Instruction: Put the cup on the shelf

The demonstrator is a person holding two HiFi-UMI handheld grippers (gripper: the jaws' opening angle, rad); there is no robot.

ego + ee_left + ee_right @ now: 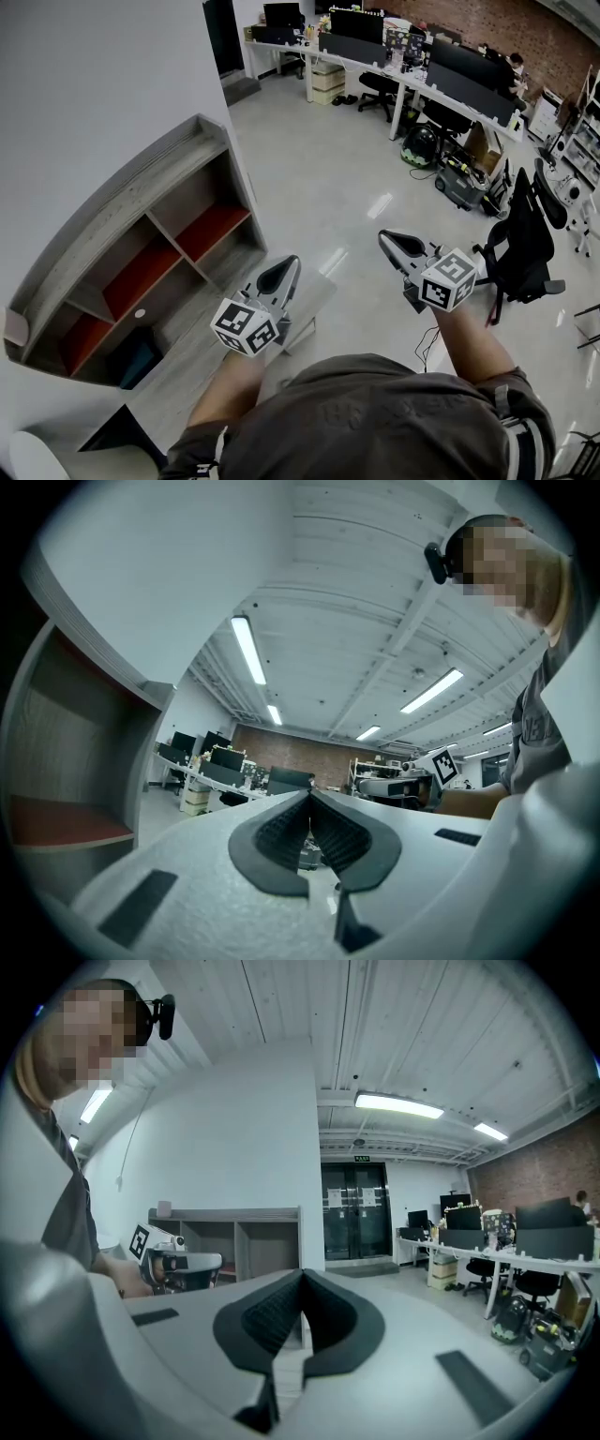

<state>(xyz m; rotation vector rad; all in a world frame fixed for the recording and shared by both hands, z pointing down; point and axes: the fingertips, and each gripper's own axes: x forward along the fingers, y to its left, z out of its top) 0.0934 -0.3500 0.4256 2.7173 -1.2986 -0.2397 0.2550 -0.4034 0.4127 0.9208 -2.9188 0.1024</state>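
The grey wooden shelf point(131, 202) with red-floored compartments stands against the white wall at the left; it also shows as the shelf point(234, 1215) behind my left hand and as a shelf point(66, 761) close at the left edge. A small pale cup point(13, 327) stands on the shelf's top at its near end, seen again as the cup point(164, 1208). My left gripper point(286, 267) is held in the air right of the shelf, shut and empty point(309, 803). My right gripper point(386, 240) hovers over the floor, shut and empty point(302, 1279).
A low white table point(317, 298) sits under the left gripper. A black office chair point(525, 239) stands at the right. Long desks point(412, 75) with monitors and chairs line the back. A white rounded object point(33, 457) is at the bottom left.
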